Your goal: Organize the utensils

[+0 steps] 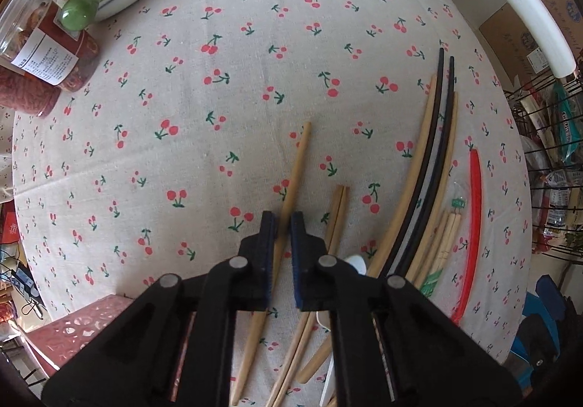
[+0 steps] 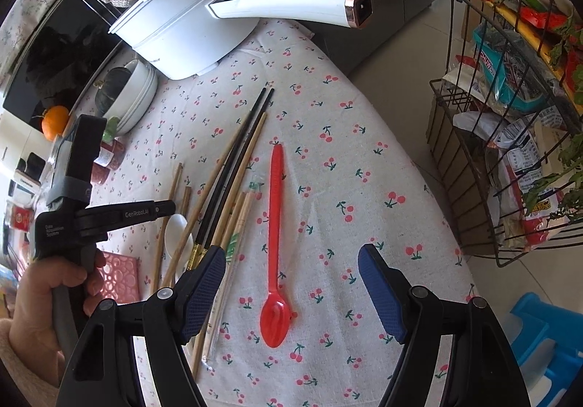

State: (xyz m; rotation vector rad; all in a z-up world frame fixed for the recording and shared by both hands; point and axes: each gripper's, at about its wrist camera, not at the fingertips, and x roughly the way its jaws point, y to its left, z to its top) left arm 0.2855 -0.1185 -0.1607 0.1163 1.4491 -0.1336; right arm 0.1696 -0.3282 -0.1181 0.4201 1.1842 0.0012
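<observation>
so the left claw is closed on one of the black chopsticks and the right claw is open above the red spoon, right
Not quite. The left claw is closed on a single wooden chopstick, not a black one; the black chopsticks lie untouched further right in the left wrist view. The right claw is indeed open above the red spoon.

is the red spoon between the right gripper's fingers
No, the red spoon lies flat on the cherry tablecloth, ahead of the open right gripper, touching neither of its fingers.

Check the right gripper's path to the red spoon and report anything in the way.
Nothing visible blocks it. The right gripper hangs open over the red spoon, which lies alone on the tablecloth, clear of the chopsticks.
</observation>
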